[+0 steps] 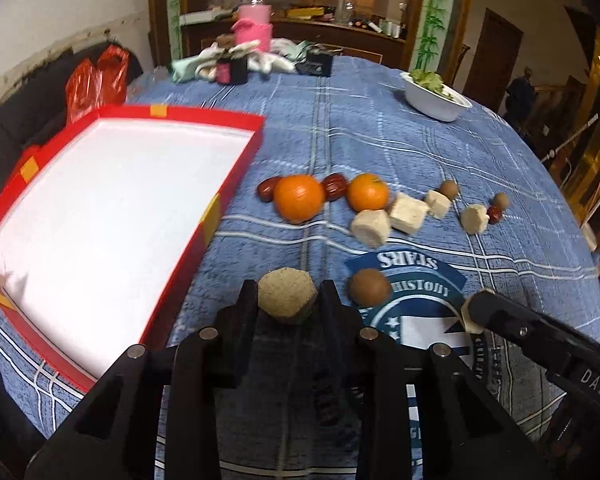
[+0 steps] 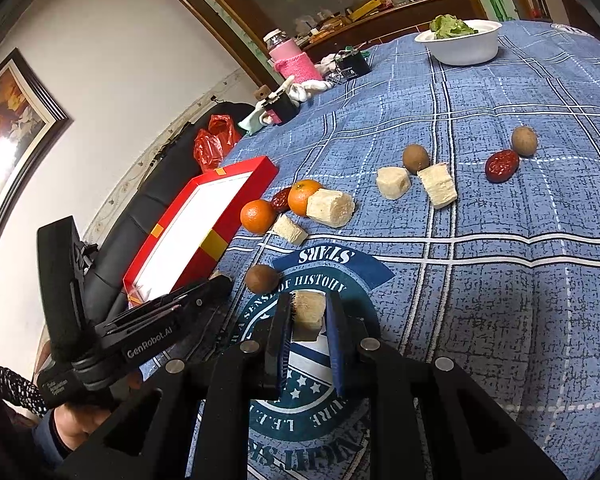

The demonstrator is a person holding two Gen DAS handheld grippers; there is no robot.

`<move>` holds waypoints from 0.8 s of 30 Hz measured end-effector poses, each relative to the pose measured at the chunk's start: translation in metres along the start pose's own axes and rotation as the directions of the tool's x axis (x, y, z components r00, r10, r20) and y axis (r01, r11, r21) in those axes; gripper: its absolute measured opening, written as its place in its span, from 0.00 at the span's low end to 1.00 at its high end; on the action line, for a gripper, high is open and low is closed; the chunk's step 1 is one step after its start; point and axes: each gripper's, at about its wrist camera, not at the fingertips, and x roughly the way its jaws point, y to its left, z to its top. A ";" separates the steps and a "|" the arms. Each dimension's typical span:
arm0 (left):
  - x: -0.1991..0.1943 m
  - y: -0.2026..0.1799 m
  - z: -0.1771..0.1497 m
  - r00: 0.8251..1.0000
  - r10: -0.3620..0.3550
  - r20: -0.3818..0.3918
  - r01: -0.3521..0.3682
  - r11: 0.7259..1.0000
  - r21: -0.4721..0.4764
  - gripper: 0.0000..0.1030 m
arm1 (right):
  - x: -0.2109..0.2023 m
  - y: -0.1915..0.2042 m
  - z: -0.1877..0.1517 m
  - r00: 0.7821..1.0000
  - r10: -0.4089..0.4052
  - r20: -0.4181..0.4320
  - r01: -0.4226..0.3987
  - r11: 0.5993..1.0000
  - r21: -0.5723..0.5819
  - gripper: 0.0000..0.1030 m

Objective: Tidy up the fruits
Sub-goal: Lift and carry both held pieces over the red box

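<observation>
My left gripper is shut on a tan, rough-cut sugarcane piece, just right of the red box with a white inside. My right gripper is shut on a pale sugarcane chunk over the round emblem on the blue cloth; it shows at the right of the left wrist view. Two oranges, red dates, more pale chunks and brown round fruits lie in a loose row on the cloth.
A white bowl of greens stands at the far right. A pink-sleeved bottle, small boxes and cloths sit at the far edge. A red plastic bag lies on a dark sofa left of the table.
</observation>
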 end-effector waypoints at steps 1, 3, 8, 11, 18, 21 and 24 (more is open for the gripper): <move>-0.001 -0.002 0.000 1.000 -0.001 0.001 0.001 1.000 0.004 0.28 | -0.002 -0.001 0.000 1.000 -0.001 0.013 0.001 1.000 0.004 0.16; -0.002 -0.010 0.002 1.000 0.011 0.012 -0.011 1.000 0.013 0.28 | -0.005 -0.002 0.001 0.999 -0.004 0.035 0.004 1.000 0.010 0.16; -0.005 -0.019 0.008 0.999 0.028 0.034 -0.029 0.999 0.024 0.28 | -0.018 0.008 0.001 0.990 -0.097 0.104 0.100 0.995 -0.029 0.16; -0.008 -0.020 0.010 0.998 0.028 0.051 -0.029 0.999 0.019 0.28 | -0.024 0.021 0.001 0.972 -0.185 0.141 0.198 0.977 -0.081 0.16; -0.008 -0.017 0.012 0.998 0.016 0.057 -0.016 1.000 -0.005 0.28 | -0.032 0.026 0.000 0.946 -0.283 0.156 0.300 0.949 -0.096 0.16; -0.007 -0.013 0.012 0.999 0.007 0.054 -0.006 1.000 -0.018 0.28 | -0.034 0.029 0.000 0.937 -0.309 0.162 0.328 0.939 -0.105 0.16; -0.007 -0.010 0.012 0.999 -0.001 0.055 0.002 1.000 -0.030 0.28 | -0.035 0.034 0.001 0.924 -0.343 0.169 0.365 0.924 -0.118 0.16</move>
